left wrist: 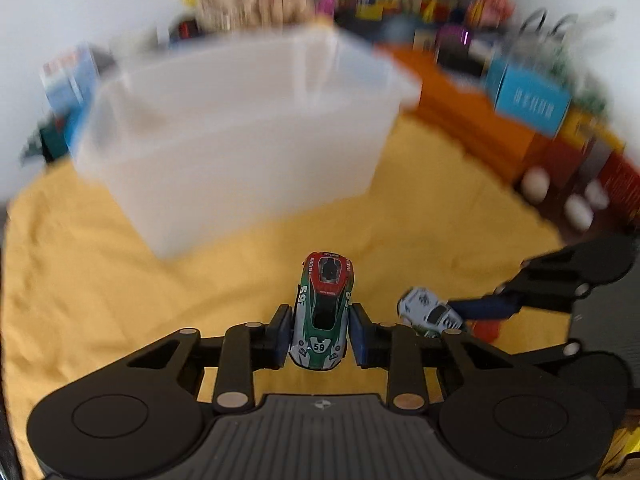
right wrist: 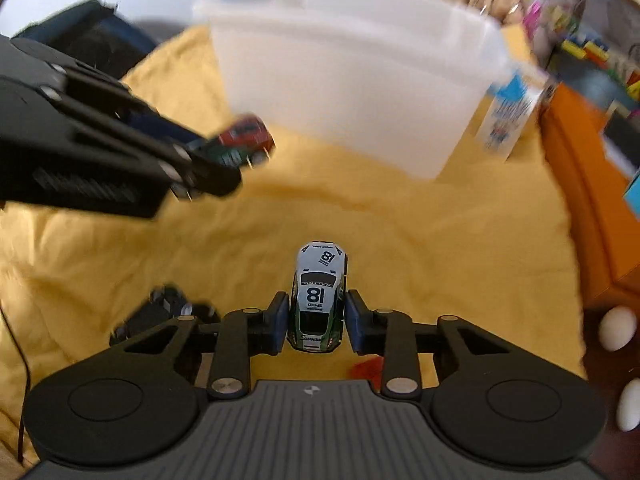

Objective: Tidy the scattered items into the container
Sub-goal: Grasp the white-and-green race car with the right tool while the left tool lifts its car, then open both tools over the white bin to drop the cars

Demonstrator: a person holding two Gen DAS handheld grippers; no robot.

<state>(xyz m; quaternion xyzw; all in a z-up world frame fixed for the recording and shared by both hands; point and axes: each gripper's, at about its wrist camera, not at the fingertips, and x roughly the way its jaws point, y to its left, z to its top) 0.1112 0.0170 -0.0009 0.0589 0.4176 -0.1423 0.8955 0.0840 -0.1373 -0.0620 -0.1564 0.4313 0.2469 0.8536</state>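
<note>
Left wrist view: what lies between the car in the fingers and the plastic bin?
Only bare yellow cloth between the green car and the bin.

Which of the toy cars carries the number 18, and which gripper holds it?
The white and green car, held in the right gripper. The other held car, in the left gripper, is red and green, numbered 59.

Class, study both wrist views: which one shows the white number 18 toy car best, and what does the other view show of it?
The right wrist view: the white number 18 car sits sharp and centred between the right gripper pads, roof number readable. The left wrist view shows it small, angled and partly hidden.
</note>
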